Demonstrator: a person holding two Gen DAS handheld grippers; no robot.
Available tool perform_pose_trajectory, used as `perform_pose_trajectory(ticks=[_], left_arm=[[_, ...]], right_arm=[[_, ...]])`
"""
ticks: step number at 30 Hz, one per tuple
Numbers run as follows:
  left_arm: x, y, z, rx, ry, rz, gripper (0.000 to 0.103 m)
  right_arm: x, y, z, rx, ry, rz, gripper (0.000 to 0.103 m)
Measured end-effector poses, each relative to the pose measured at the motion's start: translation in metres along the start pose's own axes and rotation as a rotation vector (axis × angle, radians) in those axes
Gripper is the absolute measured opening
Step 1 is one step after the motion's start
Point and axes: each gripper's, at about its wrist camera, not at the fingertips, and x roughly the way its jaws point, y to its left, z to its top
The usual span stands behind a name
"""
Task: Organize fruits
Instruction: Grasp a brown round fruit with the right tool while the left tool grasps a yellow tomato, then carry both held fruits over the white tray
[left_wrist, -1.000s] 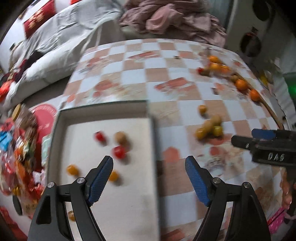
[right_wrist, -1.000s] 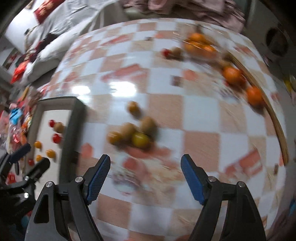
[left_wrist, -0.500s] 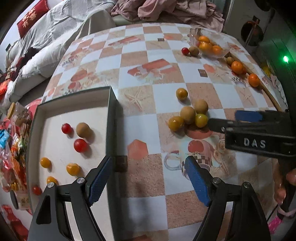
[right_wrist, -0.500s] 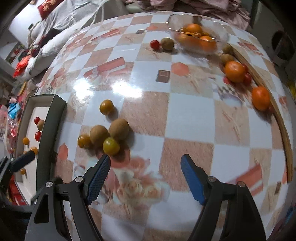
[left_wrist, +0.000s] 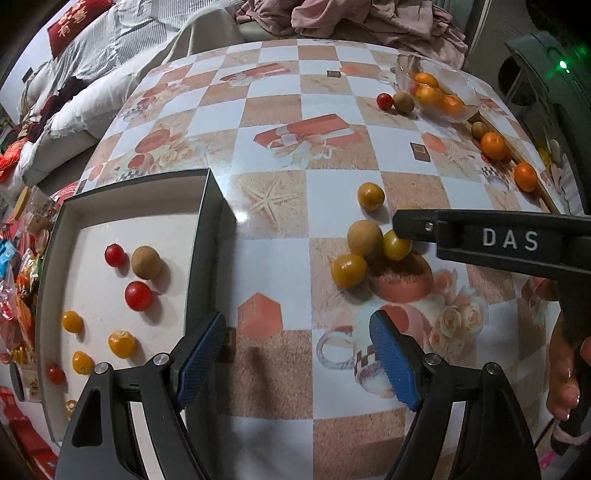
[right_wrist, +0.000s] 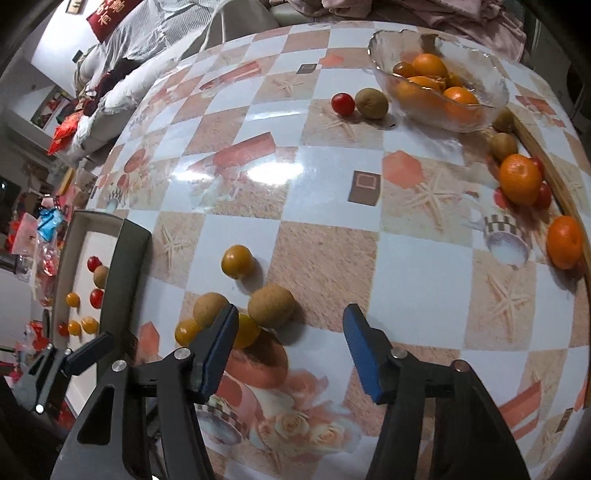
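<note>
A cluster of small fruits lies mid-table: two brown kiwis (right_wrist: 270, 305) (right_wrist: 211, 307), a yellow tomato (right_wrist: 246, 330) and orange ones (right_wrist: 236, 261) (right_wrist: 187, 330). My right gripper (right_wrist: 290, 349) is open just in front of the cluster, its left pad beside the yellow tomato; it shows in the left wrist view (left_wrist: 410, 225) reaching over the cluster (left_wrist: 364, 237). My left gripper (left_wrist: 297, 354) is open and empty, near the corner of the grey tray (left_wrist: 207, 258), which holds several small tomatoes and a kiwi (left_wrist: 146, 262).
A glass bowl (right_wrist: 439, 85) of oranges stands at the far right, with a red tomato (right_wrist: 342, 103) and kiwi (right_wrist: 371, 103) beside it. Oranges (right_wrist: 519, 179) (right_wrist: 563, 242) and kiwis lie along the table's right rim. Snack packets (left_wrist: 14, 280) lie left of the tray.
Both grippers have moved forward and right over the table. The right gripper has come down close to the fruit cluster. Both stay open.
</note>
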Motion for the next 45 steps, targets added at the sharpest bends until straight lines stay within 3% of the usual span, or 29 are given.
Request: perform_pose_trajectory(ticks=[5,9,10,20,23,26,29,33,37,45], left_arm=[[0.003,-0.002,0.004,0.005,-0.005,0.003,0.081],[0.007,-0.002,0.008,-0.005,-0.001,0.002,0.081],[0.008,-0.003,0.01,-0.009,-0.001,-0.001,0.081],[0.023,-0.013,0.025,-0.006,0.005,-0.018,0.08],[0.028,-0.015,0.026,0.002,0.019,-0.018,0.063],[0.029,-0.016,0.026,-0.004,0.022,-0.018,0.062],[0.028,-0.017,0.027,-0.005,0.018,-0.023,0.054],[0.026,-0.022,0.029,0.013,0.016,-0.068,0.023],[0.023,-0.021,0.027,-0.007,0.024,-0.105,0.023],[0.011,-0.019,0.026,-0.03,0.022,-0.099,0.023]], right_arm=[[0.003,0.004,0.003,0.014,0.018,0.064,0.038],[-0.001,0.0,0.003,0.019,0.009,0.052,0.034],[-0.003,-0.004,0.002,0.024,0.008,0.04,0.029],[-0.015,-0.03,-0.004,0.021,0.001,-0.005,0.03],[-0.012,-0.029,-0.001,0.015,0.007,-0.008,0.03],[-0.005,-0.025,-0.001,-0.012,0.011,-0.024,0.03],[-0.005,-0.024,0.0,-0.025,0.005,-0.024,0.028],[-0.009,-0.032,-0.003,-0.001,-0.003,-0.022,0.028],[-0.014,-0.041,-0.008,0.028,-0.004,-0.008,0.028],[-0.027,-0.048,-0.022,0.03,-0.008,0.012,0.028]])
